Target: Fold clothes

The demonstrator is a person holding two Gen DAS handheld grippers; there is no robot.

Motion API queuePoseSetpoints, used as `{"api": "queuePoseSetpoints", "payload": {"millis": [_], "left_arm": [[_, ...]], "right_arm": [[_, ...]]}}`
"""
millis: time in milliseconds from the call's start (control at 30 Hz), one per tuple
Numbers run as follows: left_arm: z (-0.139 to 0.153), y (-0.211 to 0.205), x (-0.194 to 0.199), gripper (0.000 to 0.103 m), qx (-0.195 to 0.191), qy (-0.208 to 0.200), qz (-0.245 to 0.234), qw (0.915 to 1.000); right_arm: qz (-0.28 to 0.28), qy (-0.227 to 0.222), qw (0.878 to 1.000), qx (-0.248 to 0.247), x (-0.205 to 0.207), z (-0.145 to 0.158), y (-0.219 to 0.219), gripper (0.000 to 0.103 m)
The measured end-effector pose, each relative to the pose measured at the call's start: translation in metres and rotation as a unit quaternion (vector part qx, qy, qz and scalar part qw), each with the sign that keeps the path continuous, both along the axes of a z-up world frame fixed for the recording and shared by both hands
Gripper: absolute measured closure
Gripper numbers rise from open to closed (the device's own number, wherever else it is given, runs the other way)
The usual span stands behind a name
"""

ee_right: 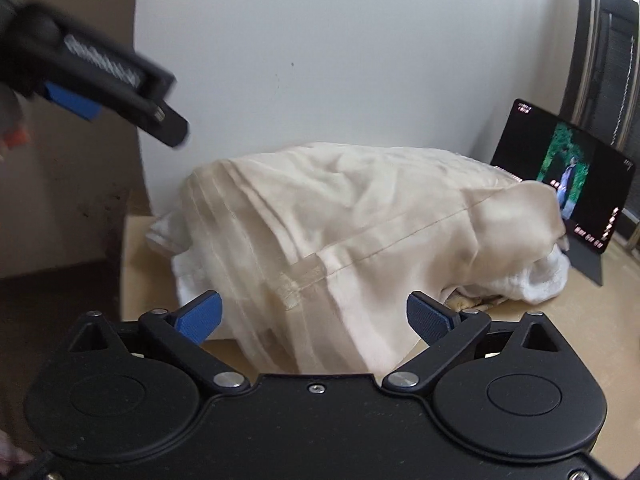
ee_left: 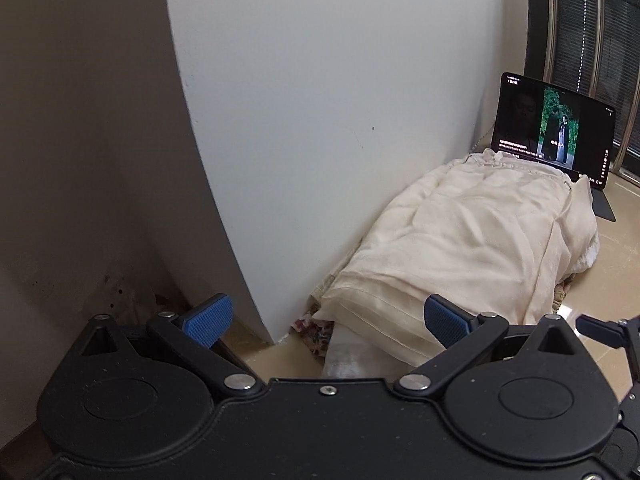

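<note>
A cream, pleated garment (ee_left: 472, 236) lies folded over a pile of other clothes on the floor against a white wall; it fills the middle of the right wrist view (ee_right: 360, 216). White cloth (ee_right: 548, 276) and a floral fabric (ee_left: 316, 330) stick out from under it. My left gripper (ee_left: 328, 320) is open and empty, just short of the pile's near end. My right gripper (ee_right: 316, 318) is open and empty, close to the garment's near edge. The left gripper also shows at the upper left of the right wrist view (ee_right: 132, 92).
A tablet (ee_left: 556, 132) playing a video stands on the floor behind the pile, next to a dark window frame (ee_left: 580, 20). A white wall corner (ee_left: 256, 240) juts out at the left of the pile. Beige floor (ee_left: 616, 264) lies to the right.
</note>
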State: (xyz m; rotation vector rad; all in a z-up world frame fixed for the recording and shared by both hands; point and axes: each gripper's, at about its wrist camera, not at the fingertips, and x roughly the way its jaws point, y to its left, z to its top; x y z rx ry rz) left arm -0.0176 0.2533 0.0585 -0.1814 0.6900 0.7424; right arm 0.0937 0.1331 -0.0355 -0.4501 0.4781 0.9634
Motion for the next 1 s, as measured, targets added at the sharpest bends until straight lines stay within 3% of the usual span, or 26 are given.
{"api": "queuePoseSetpoints", "payload": {"millis": [100,167,200,300,400,500,600,700,833,1000], "left_arm": [[-0.002,0.002,-0.004,0.000,-0.008,0.002,-0.002,1.0000],[-0.004,0.004,-0.006,0.000,-0.013,0.006,-0.001,0.9999],[-0.005,0.004,-0.008,0.000,-0.016,0.008,0.000,0.9998],[-0.007,0.003,-0.012,0.000,-0.021,0.012,-0.006,0.9997],[-0.010,0.000,-0.013,0.000,-0.014,0.019,-0.020,0.9995],[-0.015,-0.006,-0.011,0.000,-0.010,0.028,-0.035,0.9989],[-0.022,-0.015,-0.008,0.000,-0.025,0.023,-0.067,0.9972],[-0.030,-0.036,-0.004,0.000,-0.016,0.016,-0.104,0.9943],[-0.049,-0.069,0.001,0.000,0.006,0.018,-0.134,0.9908],[-0.068,-0.101,0.021,0.000,0.120,0.045,-0.127,0.9835]], "right_arm": [[-0.041,-0.021,0.999,-0.018,0.003,0.001,0.011,0.028],[-0.089,-0.025,0.995,-0.038,0.010,0.001,0.015,0.058],[-0.113,-0.026,0.992,-0.048,0.014,0.000,0.016,0.084],[-0.151,0.061,0.986,-0.025,0.034,0.002,0.000,0.098],[-0.183,0.141,0.972,0.043,0.052,0.012,-0.031,0.101],[-0.214,0.208,0.944,0.140,0.068,0.028,-0.072,0.101],[-0.234,0.214,0.917,0.242,0.071,0.063,-0.120,0.101],[-0.220,0.218,0.891,0.331,0.070,0.106,-0.168,0.101],[-0.226,0.193,0.887,0.355,0.059,0.137,-0.208,0.101],[-0.237,0.214,0.862,0.393,0.042,0.136,-0.247,0.101]]}}
